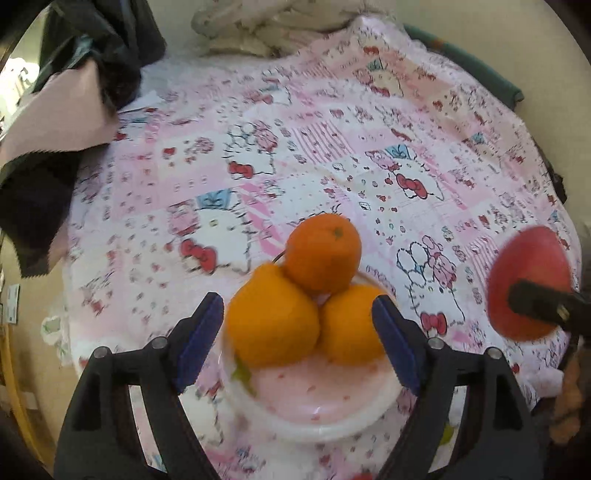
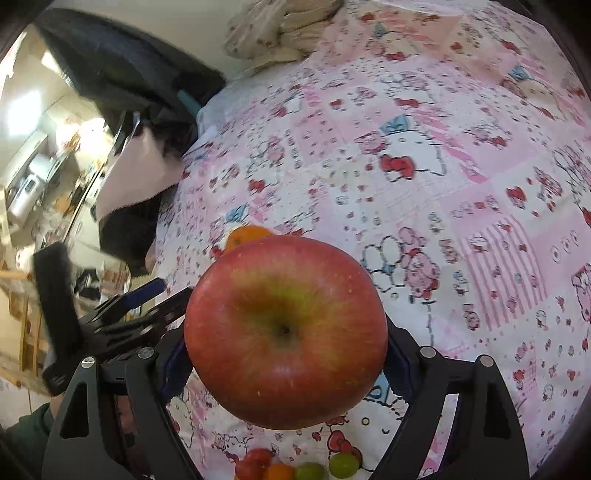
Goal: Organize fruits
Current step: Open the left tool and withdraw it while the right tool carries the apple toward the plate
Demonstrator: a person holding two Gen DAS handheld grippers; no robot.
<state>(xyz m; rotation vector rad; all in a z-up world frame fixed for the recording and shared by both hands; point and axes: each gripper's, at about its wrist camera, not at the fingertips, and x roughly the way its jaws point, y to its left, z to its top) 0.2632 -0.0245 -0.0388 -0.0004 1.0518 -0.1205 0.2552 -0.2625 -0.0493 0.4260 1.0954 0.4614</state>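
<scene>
Oranges, three of them, are sitting piled in a white bowl low in the middle of the left wrist view: one orange at the top of the pile, one at the lower left and one at the lower right, all touching each other. The left gripper is standing with its blue-padded fingers apart, one on each side of the pile and not gripping any fruit. At the right edge of the same view a red apple is showing with a black finger lying across it. In the right wrist view that apple is filling the centre of the frame, and the right gripper is clamped on it, its pads pressing both sides. A sliver of orange is peeking just above the apple. Along the bottom edge small red, orange and green fruits are lying in a row; what they are cannot be told. Everything is resting over a pink cartoon-print cloth. Dark clothing is lying at the upper left of the frame, and a cream bundle of fabric at the top.
</scene>
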